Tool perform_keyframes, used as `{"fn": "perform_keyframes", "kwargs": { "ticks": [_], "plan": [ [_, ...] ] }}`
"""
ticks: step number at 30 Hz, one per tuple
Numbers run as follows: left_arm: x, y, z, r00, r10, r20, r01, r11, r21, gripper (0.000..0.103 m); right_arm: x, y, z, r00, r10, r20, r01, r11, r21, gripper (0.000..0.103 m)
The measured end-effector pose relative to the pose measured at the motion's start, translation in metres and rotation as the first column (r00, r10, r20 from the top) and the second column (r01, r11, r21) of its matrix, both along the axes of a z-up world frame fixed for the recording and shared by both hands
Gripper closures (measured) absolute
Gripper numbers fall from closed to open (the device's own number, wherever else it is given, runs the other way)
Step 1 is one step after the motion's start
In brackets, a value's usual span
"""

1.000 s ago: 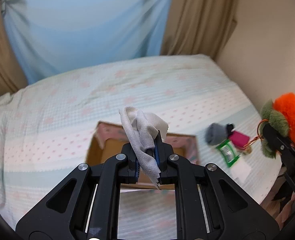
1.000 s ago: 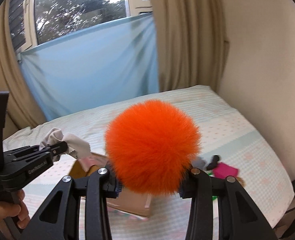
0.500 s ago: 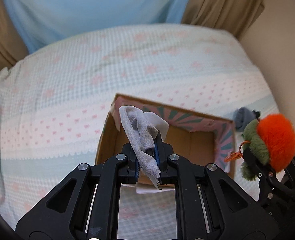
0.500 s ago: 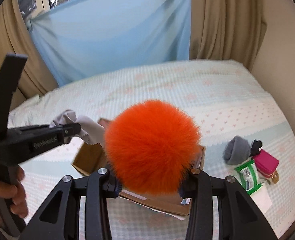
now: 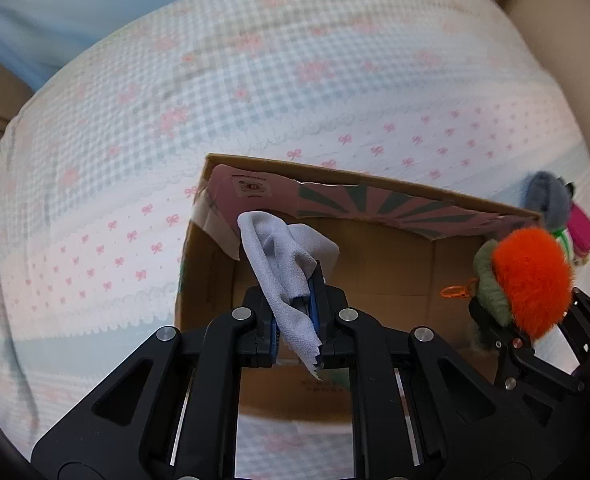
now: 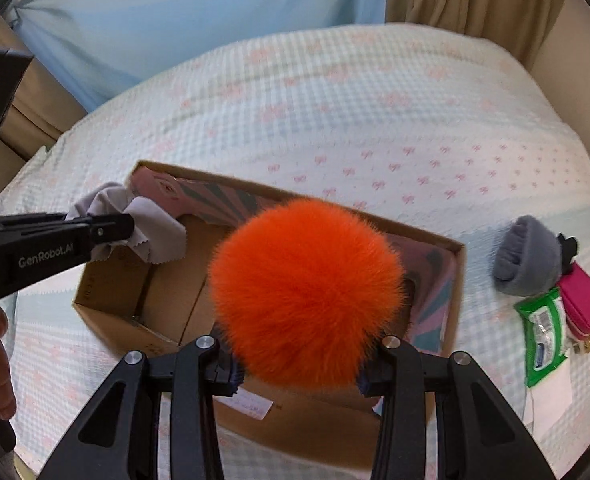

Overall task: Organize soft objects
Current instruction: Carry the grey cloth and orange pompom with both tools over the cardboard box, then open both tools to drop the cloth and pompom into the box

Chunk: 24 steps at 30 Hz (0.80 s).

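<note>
My left gripper (image 5: pixel 295 312) is shut on a grey cloth (image 5: pixel 279 264) and holds it over the left part of an open cardboard box (image 5: pixel 335 170). My right gripper (image 6: pixel 299 364) is shut on an orange pompom (image 6: pixel 305 288) with a green part and an orange key ring, held over the right part of the box (image 6: pixel 457 280). The pompom (image 5: pixel 531 280) and right gripper also show in the left wrist view. The cloth (image 6: pixel 151 232) and left gripper (image 6: pixel 111 232) show in the right wrist view. The box inside looks bare where visible.
The box sits on a bed (image 6: pixel 335 100) with a bow-patterned cover. To the right of the box lie a grey knit item (image 6: pixel 527 256), a pink pouch (image 6: pixel 583 304), a green wipes pack (image 6: pixel 543 332) and a white paper (image 6: pixel 551 396). Curtains hang behind.
Both grippers have moved forward and tilted down over the box, still holding the cloth and the pompom. The box now fills more of both views.
</note>
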State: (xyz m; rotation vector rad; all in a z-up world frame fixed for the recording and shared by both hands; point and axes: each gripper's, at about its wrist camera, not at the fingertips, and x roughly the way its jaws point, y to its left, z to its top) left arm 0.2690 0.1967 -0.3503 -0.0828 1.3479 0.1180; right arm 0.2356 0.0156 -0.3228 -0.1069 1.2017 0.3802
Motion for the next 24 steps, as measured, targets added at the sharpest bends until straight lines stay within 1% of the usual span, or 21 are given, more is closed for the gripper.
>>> {"fn": "perform_keyframes", "kwargs": {
  "ticks": [4, 5, 7, 8, 9, 10, 11, 12, 17, 24],
  "plan": [
    [0.013, -0.004, -0.013, 0.999, -0.012, -0.044, 0.011, 1.000, -0.019, 0.093, 0.005, 0.002, -0.012, 0.998, 0.026, -0.055, -0.025, 0.999, 0.021, 0.065],
    [0.015, -0.005, -0.014, 0.999, -0.014, -0.051, 0.012, 1.000, -0.028, 0.090, 0.007, 0.004, -0.015, 0.997, 0.035, -0.069, -0.033, 0.999, 0.029, 0.065],
    [0.019, -0.006, -0.017, 0.998, -0.019, -0.061, 0.015, 0.998, -0.063, 0.061, 0.006, 0.006, -0.018, 0.997, 0.046, -0.063, -0.045, 0.999, 0.022, 0.065],
    [0.020, -0.006, -0.017, 0.998, -0.020, -0.060, 0.016, 0.998, -0.067, 0.019, 0.006, 0.008, -0.020, 0.996, 0.052, -0.069, -0.051, 0.998, 0.021, 0.057],
    [0.021, -0.008, -0.014, 0.999, -0.023, -0.046, 0.020, 0.998, -0.063, 0.001, 0.007, 0.010, -0.024, 0.994, 0.057, -0.098, -0.055, 0.998, 0.022, 0.048],
    [0.021, -0.009, -0.011, 0.999, -0.024, -0.027, 0.022, 0.998, -0.061, 0.001, 0.007, 0.010, -0.028, 0.990, 0.059, -0.129, -0.056, 0.998, 0.027, 0.018],
    [0.022, -0.009, -0.010, 0.999, -0.026, -0.027, 0.024, 0.998, -0.062, 0.001, 0.006, 0.010, -0.029, 0.988, 0.061, -0.139, -0.056, 0.998, 0.040, 0.000],
    [0.024, -0.010, -0.010, 0.999, -0.029, -0.036, 0.026, 0.998, -0.065, 0.000, 0.003, 0.008, -0.028, 0.990, 0.067, -0.128, -0.059, 0.996, 0.062, 0.000],
    [0.022, -0.010, -0.002, 0.999, -0.025, -0.025, 0.024, 0.997, -0.074, 0.001, -0.010, 0.007, -0.023, 0.993, 0.088, -0.076, -0.084, 0.995, 0.052, 0.000],
    [0.007, -0.010, 0.018, 1.000, -0.016, 0.004, 0.016, 0.997, -0.071, 0.000, -0.017, -0.001, -0.003, 0.998, 0.065, -0.012, -0.064, 0.997, 0.053, 0.000]
  ]
}}
